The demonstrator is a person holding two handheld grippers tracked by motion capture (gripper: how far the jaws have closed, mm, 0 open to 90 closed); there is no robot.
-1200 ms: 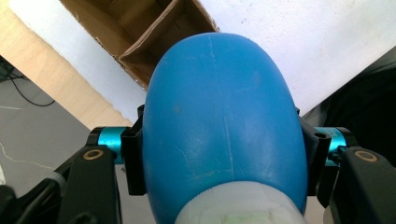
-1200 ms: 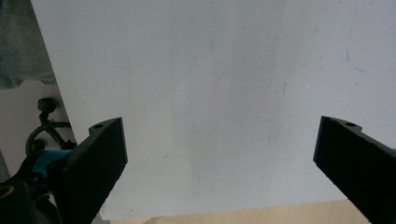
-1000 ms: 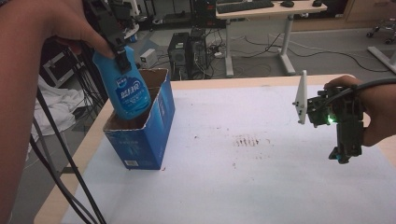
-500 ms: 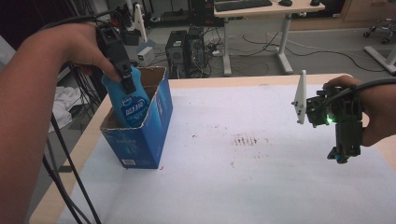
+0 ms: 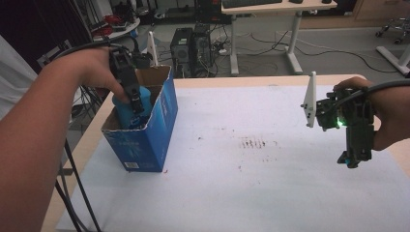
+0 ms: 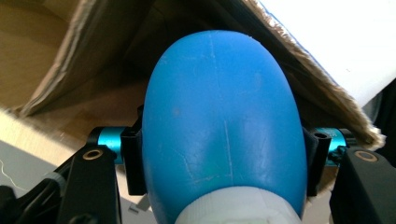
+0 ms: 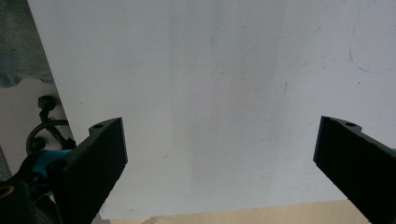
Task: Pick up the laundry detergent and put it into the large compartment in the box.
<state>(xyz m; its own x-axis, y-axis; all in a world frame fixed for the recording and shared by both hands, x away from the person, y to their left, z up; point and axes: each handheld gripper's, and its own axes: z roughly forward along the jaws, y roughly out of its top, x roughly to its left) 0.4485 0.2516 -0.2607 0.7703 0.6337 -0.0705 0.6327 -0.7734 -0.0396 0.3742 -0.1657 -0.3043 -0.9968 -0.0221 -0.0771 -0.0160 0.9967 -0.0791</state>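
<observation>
A blue plastic bottle (image 5: pixel 124 112) with a white neck stands partly inside an open blue cardboard box (image 5: pixel 147 140) at the table's left edge. My left gripper (image 5: pixel 137 102) points down into the box and is shut on the bottle near its neck. In the left gripper view the bottle's rounded body (image 6: pixel 219 116) sits squeezed between both jaws, with the box's brown inner walls (image 6: pixel 56 56) around it. Over the right side of the white sheet (image 5: pixel 232 188), my right gripper (image 5: pixel 354 158) hangs open. Its jaws stand wide apart with nothing between them (image 7: pixel 219 154).
The white sheet covers most of the wooden table (image 5: pixel 251 81). Dark scuff marks (image 5: pixel 252 143) lie at its middle. Cables (image 5: pixel 72 183) hang off the table's left side. Beyond the far edge are computer towers (image 5: pixel 186 48) and a desk (image 5: pixel 270 9).
My left gripper has sunk with the bottle, which hung above the box before and now sits partly inside it. The right gripper has stayed where it was.
</observation>
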